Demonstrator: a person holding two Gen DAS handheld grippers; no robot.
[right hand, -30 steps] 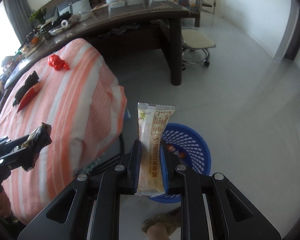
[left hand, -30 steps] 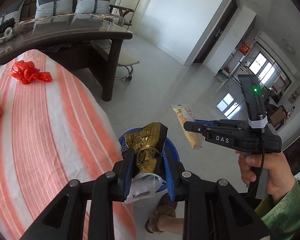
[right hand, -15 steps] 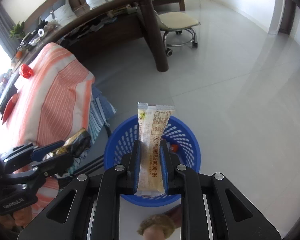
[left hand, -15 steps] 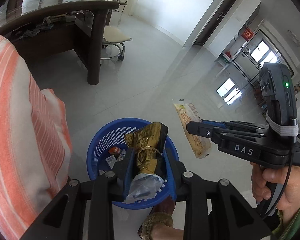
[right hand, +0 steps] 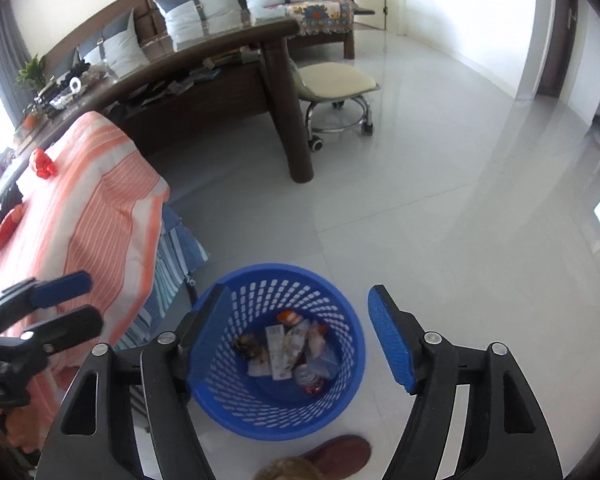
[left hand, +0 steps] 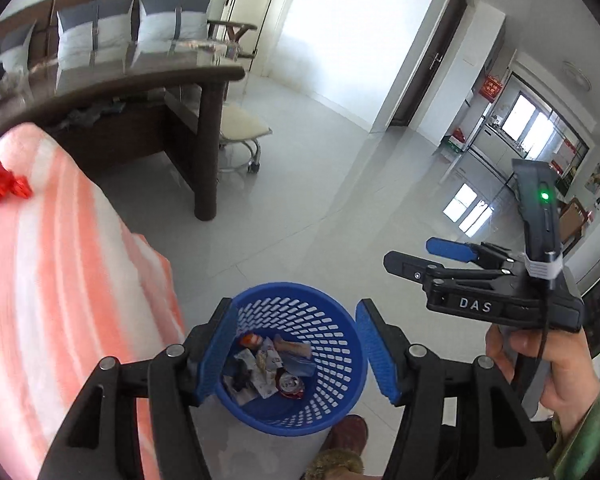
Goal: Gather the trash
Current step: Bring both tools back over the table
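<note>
A blue mesh basket (left hand: 332,308) (right hand: 340,292) stands on the pale floor, with several wrappers (left hand: 268,360) (right hand: 284,344) and a crushed can in its bottom. My left gripper (left hand: 296,344) hangs right over it, its jaws opening with nothing between them. My right gripper (right hand: 300,336) is also above the basket, jaws opening and empty; in the left wrist view the right gripper (left hand: 420,256) shows from the side in a person's hand. On the orange striped cloth (left hand: 52,264) (right hand: 88,208) lies a red crumpled wrapper (left hand: 0,184) (right hand: 42,162).
A dark wooden table (right hand: 228,60) with a thick leg (right hand: 296,120) stands behind the basket, a wheeled stool (right hand: 336,88) beside it. A slippered foot (right hand: 336,452) is just in front of the basket. Glossy floor (right hand: 460,200) stretches to the right.
Both grippers have opened over the basket. The gold wrapper left the left gripper and the pale snack bar left the right gripper; both now lie among the trash in the basket.
</note>
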